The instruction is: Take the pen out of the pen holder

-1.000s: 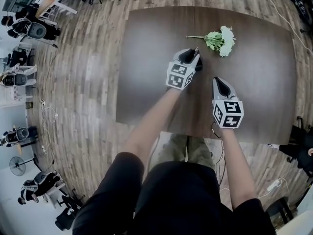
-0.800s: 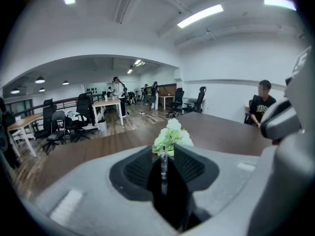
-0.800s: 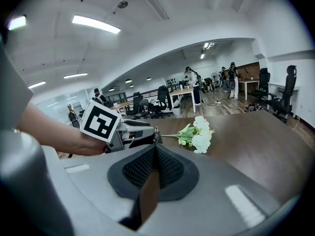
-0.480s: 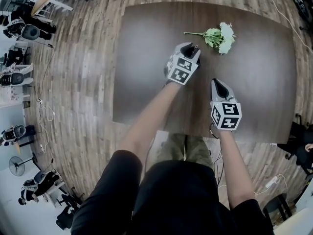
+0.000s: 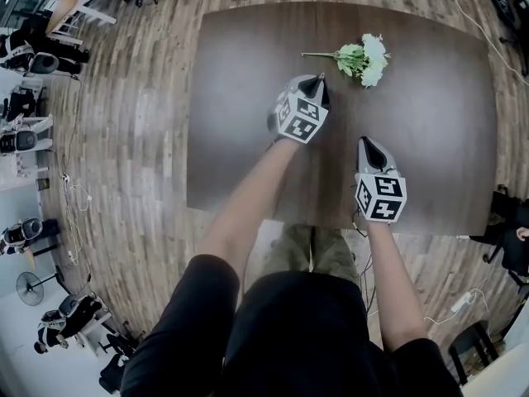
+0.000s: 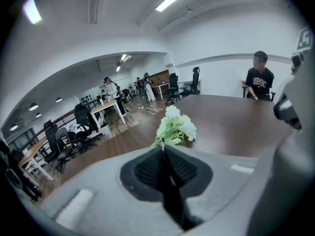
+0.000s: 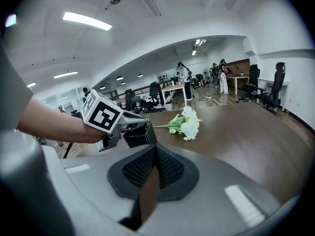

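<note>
Left gripper (image 6: 163, 150): jaws closing and all but together, the ribbed black pads nipping a slim pen (image 6: 162, 144) whose pale tip stands just past the pad tips; grey body, marker cube at the rear, carried on the person's left forearm (image 5: 248, 201). Pen: upright, only the tip plain to see, the shaft lost in the dark slit between the pads. Pen holder (image 7: 138, 135): black, box-shaped, directly beneath the left gripper's nose in the right gripper view, the pen rising from its top; its foot is hidden behind the right gripper's body, and in the head view the left gripper covers it almost wholly. Right gripper (image 7: 155, 147): pads met at the tips, nothing between them, only a strip of brown table showing through the slit lower down; held over the near part of the table, to the right of the left gripper and nearer the person, pointing roughly toward the holder. Table (image 5: 248, 73): dark brown, rectangular, wide. Flowers (image 5: 364, 59): one bunch, white heads and green leaves, lying flat on the far half of the table, stem to the left, just beyond the left gripper and apart from it. Floor (image 5: 140, 139): wood planks. Background: a seated person (image 6: 258, 82) in a dark shirt at the table's far side; office chairs, desks and standing people farther off
</note>
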`<state>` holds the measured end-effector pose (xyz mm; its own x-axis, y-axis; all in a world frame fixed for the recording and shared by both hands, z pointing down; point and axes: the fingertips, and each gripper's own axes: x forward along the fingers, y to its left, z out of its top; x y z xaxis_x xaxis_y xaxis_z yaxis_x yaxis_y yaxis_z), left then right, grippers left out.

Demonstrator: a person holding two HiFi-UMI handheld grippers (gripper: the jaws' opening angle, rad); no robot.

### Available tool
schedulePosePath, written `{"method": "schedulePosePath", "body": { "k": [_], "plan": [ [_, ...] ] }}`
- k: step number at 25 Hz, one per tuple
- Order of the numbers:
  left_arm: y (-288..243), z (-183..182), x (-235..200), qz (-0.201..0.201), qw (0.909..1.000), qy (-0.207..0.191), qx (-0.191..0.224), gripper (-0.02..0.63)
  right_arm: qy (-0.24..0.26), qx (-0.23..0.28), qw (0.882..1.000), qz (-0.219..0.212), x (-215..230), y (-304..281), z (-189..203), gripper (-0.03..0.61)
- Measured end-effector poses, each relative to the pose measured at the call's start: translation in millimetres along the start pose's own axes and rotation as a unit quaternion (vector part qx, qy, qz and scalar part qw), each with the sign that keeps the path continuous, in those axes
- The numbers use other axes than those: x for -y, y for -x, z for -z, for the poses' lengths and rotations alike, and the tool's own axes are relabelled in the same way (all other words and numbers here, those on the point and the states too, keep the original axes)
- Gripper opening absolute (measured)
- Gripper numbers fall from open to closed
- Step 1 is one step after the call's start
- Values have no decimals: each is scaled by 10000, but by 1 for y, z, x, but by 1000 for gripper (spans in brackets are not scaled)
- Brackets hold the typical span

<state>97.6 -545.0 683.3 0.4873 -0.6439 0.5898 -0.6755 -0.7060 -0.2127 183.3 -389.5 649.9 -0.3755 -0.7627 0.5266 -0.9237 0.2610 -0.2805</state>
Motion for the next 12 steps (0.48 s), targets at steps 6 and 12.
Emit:
{"method": "schedulePosePath", "body": {
  "k": [6,12],
  "plan": [
    [-3,3,-1,-6,9999,38,-95,47,-223,-73,9997,105,6,13,19,3],
    [-10,-5,-8,88,9989,456,-19,173,-354,-155,9990,207,12,22,33,3]
  ]
}}
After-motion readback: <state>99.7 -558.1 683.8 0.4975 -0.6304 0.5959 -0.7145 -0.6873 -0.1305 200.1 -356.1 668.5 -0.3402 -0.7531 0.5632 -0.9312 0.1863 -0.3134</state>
